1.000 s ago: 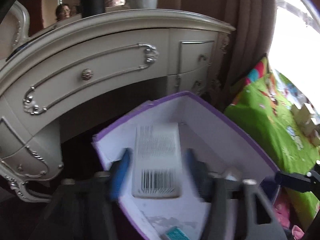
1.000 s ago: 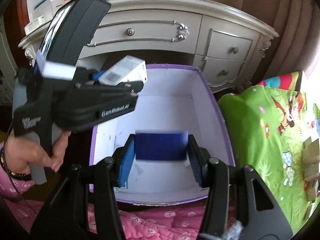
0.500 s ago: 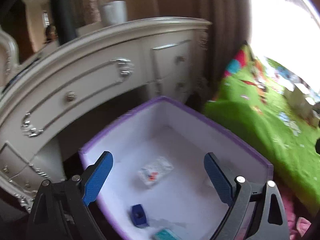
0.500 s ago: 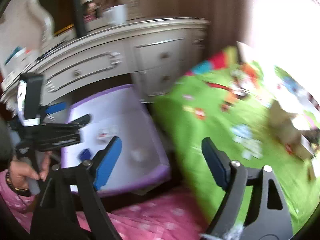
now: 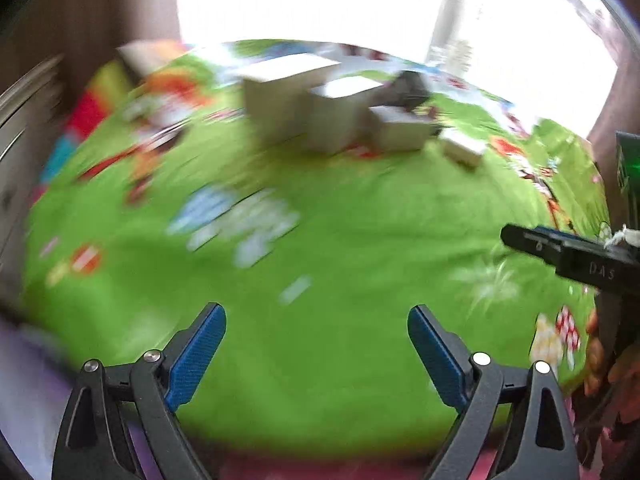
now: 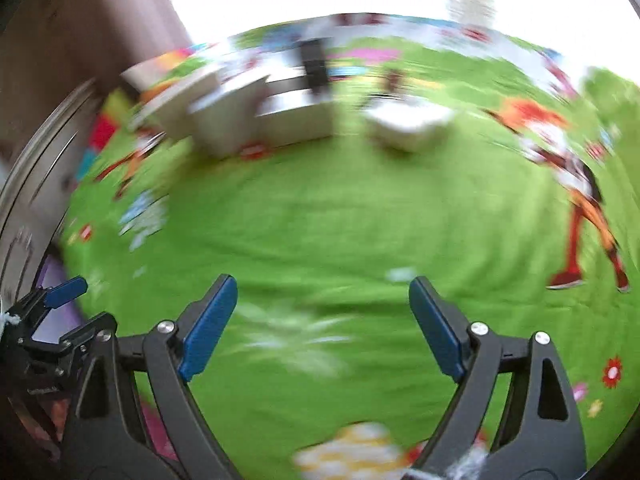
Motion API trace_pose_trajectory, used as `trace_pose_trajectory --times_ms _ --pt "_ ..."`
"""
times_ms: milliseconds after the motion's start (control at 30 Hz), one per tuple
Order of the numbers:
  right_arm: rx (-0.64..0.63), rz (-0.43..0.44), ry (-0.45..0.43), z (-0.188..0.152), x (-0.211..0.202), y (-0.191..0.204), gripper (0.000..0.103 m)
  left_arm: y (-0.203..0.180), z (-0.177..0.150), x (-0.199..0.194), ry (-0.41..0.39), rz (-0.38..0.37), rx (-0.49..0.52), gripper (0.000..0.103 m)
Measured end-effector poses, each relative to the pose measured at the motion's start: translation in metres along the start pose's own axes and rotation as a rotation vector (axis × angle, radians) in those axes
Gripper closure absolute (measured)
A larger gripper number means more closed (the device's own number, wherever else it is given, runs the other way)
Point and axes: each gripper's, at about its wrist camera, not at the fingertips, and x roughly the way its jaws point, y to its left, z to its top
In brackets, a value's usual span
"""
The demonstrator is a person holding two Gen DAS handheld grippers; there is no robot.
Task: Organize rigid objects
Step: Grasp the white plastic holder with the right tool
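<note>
Both views are blurred by motion. Several white boxes [image 5: 304,108] stand grouped at the far side of a green cartoon bedspread [image 5: 320,264], with a small flat white box [image 5: 464,148] to their right. In the right wrist view the boxes [image 6: 248,112] and a lone white box [image 6: 408,128] also lie far ahead. My left gripper [image 5: 316,344] is open and empty above the bedspread. My right gripper [image 6: 322,316] is open and empty too. The left gripper also shows at the lower left of the right wrist view [image 6: 60,312].
A bright window fills the top of both views. A brown curtain [image 5: 100,20] hangs at the left. The purple box's edge [image 6: 52,280] shows at the far left. The right gripper's body [image 5: 580,256] crosses the left view's right side.
Both grippers let go of their boxes into the purple box, opened, and swung right from the dresser and purple box to face the green bedspread.
</note>
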Motion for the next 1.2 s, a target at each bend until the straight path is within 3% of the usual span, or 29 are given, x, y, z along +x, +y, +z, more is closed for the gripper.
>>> trace_pose_trajectory --times_ms 133,167,267,333,467,633,767,833,933,1033,1100,1200 --pt "-0.001 -0.077 -0.006 0.014 0.011 -0.037 0.014 -0.031 0.029 0.049 0.026 -0.021 0.026 0.009" --pt "-0.02 -0.089 0.0 0.019 0.016 -0.041 0.013 -0.036 0.035 0.057 0.014 0.004 0.034 0.007" --pt "-0.059 -0.12 0.003 0.035 0.033 -0.058 0.011 -0.045 0.044 0.07 0.001 0.041 0.081 0.004" --pt "-0.053 -0.123 0.009 0.051 0.046 -0.066 0.006 -0.044 0.045 0.073 0.007 0.027 0.08 0.0" --pt "0.061 -0.105 0.012 0.076 0.062 -0.066 0.002 -0.039 0.047 0.076 0.003 0.025 0.077 0.0" --pt "0.288 -0.158 -0.031 0.099 0.075 -0.048 0.002 -0.037 0.046 0.076 0.002 0.023 0.077 0.0" --pt "0.418 -0.29 -0.044 0.115 0.088 -0.042 0.002 -0.036 0.044 0.072 0.0 0.026 0.07 0.0" --pt "0.387 -0.351 -0.025 0.12 0.095 -0.035 0.002 -0.036 0.045 0.072 0.001 0.026 0.07 0.0" --pt "0.24 -0.433 -0.007 0.123 0.107 -0.027 0.005 -0.036 0.046 0.073 0.001 0.025 0.073 0.0" --pt "0.131 -0.376 -0.038 0.109 0.089 -0.037 0.031 -0.036 0.045 0.072 0.001 0.021 0.074 0.0" --pt "0.035 -0.29 -0.018 0.094 0.07 -0.05 0.036 -0.035 0.045 0.071 0.001 0.021 0.074 0.0" --pt "-0.062 -0.204 -0.012 0.064 0.046 -0.075 0.036 -0.039 0.046 0.072 0.001 0.029 0.067 0.0"
